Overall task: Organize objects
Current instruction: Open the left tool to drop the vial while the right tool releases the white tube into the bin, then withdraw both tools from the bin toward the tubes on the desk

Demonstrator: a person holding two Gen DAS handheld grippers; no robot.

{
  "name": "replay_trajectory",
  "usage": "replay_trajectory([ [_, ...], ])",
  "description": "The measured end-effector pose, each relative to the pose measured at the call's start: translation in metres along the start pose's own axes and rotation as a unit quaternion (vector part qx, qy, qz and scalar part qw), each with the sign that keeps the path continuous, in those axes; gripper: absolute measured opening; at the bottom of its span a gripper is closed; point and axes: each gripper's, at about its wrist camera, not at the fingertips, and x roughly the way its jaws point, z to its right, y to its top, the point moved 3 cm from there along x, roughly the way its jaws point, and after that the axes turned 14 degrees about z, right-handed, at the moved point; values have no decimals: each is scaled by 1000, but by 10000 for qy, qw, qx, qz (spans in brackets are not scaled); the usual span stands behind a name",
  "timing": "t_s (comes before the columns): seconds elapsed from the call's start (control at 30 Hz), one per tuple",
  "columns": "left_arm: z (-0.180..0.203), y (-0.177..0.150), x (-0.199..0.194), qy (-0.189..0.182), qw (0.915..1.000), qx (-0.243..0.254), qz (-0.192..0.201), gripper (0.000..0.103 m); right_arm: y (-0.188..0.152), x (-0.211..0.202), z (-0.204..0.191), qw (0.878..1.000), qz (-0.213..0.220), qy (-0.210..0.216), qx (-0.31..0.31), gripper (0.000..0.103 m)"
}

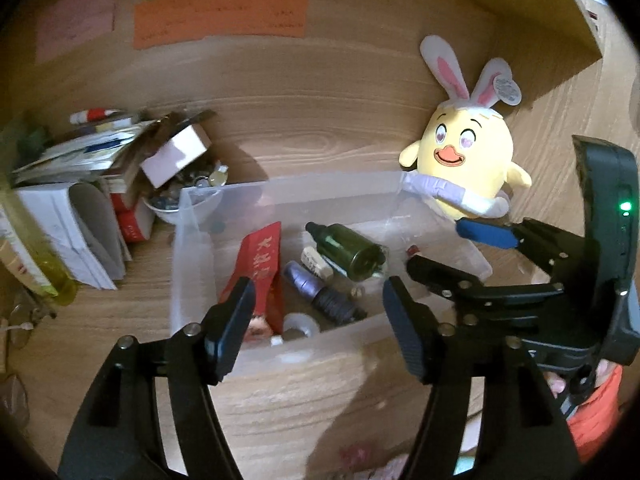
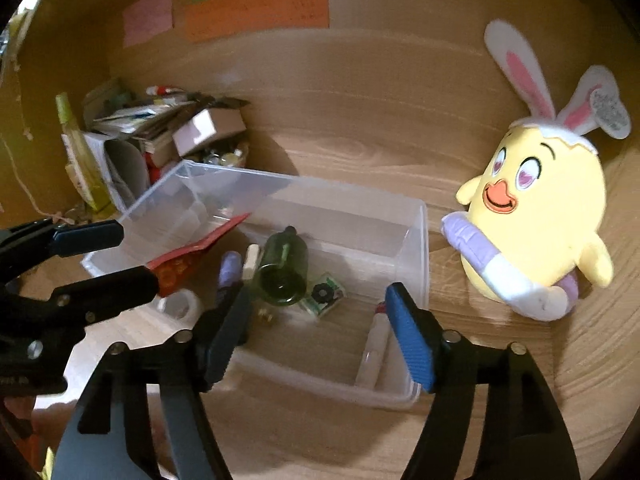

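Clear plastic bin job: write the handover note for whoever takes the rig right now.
Left tool: open, empty, over the near edge of the clear bin.
Right tool: open, empty, over the bin's near right part.
Already in the bin: green bottle, red packet, purple tube, tape roll, small printed card.
Still out: yellow chick plush, upright to the right of the bin; cluttered pile of papers and boxes behind-left.
Left to do: likely sort those.
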Motion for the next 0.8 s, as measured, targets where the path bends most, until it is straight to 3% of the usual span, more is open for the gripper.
replay_trajectory([
  [0.33, -15, -25, -32, 137, 9999, -8, -81, 67, -12, -48, -18, 9993, 265, 233, -136, 75],
  [0.8, -24, -80, -69, 190, 9989, -57, -435, 67, -71, -82, -28, 9987, -94, 408, 291, 75],
])
